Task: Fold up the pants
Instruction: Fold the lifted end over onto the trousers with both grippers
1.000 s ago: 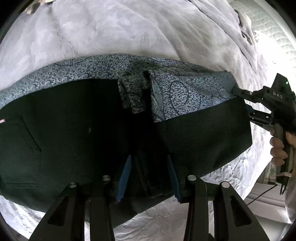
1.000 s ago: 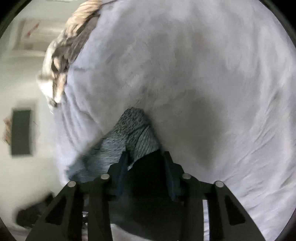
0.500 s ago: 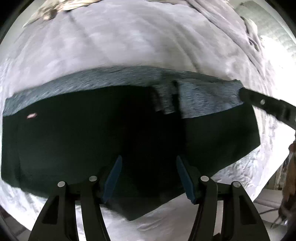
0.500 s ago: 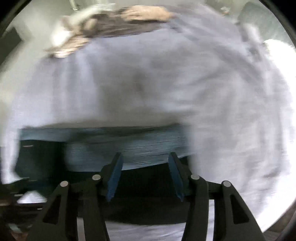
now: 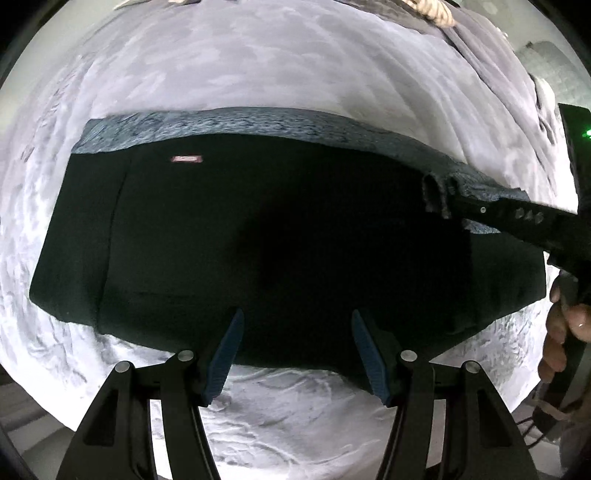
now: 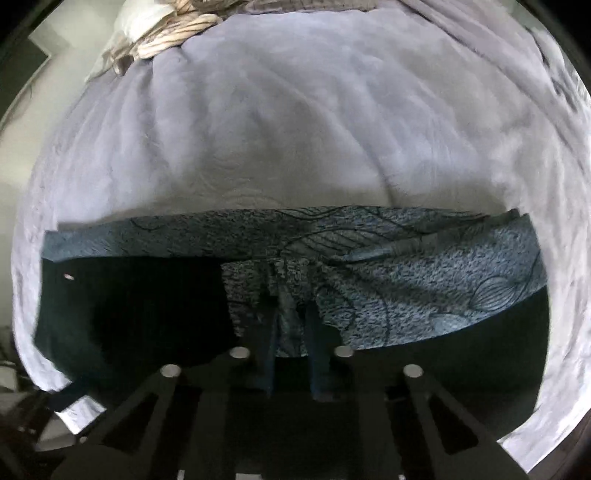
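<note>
The dark pants [image 5: 280, 240] lie folded on the grey bed sheet [image 5: 280, 66], with a blue patterned waistband lining [image 5: 258, 123] along the far edge. My left gripper [image 5: 297, 332] is open and empty, just over the near edge of the pants. My right gripper [image 6: 291, 317] is shut on a bunched fold of the patterned waistband fabric [image 6: 284, 288]. In the left wrist view the right gripper [image 5: 443, 195] reaches in from the right and pinches the waistband there. The pants also fill the lower half of the right wrist view [image 6: 140, 310].
A beige knitted blanket [image 6: 173, 29] lies bunched at the head of the bed. A crumpled grey cover [image 5: 491, 74] lies along the far right. The bed's near edge [image 5: 295, 424] is just below my left gripper. A hand [image 5: 565, 332] holds the right gripper's handle.
My left gripper let go of the pants, opened wide and drew back to the near edge. My right gripper swung round from the pants' right corner and closed on the middle of the waistband.
</note>
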Demonstrator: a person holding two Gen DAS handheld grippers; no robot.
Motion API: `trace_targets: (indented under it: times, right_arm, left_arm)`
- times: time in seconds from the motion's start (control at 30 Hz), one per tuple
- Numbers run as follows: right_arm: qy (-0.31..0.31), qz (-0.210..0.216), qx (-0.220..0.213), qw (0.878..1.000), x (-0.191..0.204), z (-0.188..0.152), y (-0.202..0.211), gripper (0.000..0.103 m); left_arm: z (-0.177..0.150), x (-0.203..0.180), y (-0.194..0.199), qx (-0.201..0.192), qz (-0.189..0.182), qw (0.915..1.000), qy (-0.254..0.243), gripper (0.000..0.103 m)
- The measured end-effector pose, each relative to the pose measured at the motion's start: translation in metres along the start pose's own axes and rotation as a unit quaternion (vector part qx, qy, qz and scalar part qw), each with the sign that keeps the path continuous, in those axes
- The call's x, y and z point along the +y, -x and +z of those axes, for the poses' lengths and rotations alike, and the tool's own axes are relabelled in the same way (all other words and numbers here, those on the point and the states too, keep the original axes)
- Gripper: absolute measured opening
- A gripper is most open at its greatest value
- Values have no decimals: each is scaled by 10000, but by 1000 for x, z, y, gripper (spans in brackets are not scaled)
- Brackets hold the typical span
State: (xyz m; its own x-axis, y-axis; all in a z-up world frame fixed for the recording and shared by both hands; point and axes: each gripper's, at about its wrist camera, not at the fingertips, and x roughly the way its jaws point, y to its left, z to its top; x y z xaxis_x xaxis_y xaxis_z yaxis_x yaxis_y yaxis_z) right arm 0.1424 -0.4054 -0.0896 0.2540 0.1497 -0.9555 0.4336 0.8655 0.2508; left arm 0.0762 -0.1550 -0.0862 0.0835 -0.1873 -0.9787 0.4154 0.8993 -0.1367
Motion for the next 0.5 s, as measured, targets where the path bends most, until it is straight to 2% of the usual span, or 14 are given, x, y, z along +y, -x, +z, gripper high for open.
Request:
trace_targets:
  times: [0.13,0.17,0.33,0.37,0.43,0.47,0.5]
  right_arm:
    - [-251,644,319,9971,8,5,-15,1]
    - [-254,677,388,9966,13,0,-23,1]
    - [-342,1272,190,9911,13,-12,3,3]
    - [-364,1371,263,9895,7,-15,10,10]
    - [-556,1441,294,9876,-9,-24,20,35]
    - [-813,1502,308,9848,-22,-32,27,55]
    - [-1048,1615,318,9808,-30,-38,33,60]
  left_arm:
    - [-3,7,0,42,47,10000,-28,62]
    - [-3,4,-1,58,78,9999,-32,62]
    - [-3,3,7,-59,228,9996,-164,62]
    - [-3,3,6,-51,255,9995,-182,62]
    - [-3,4,6,-38,263,9995,-179,62]
    - [-2,4,5,-31,254,9995,-168,62]
    - [0,3,4,-19,247,9996,-156,62]
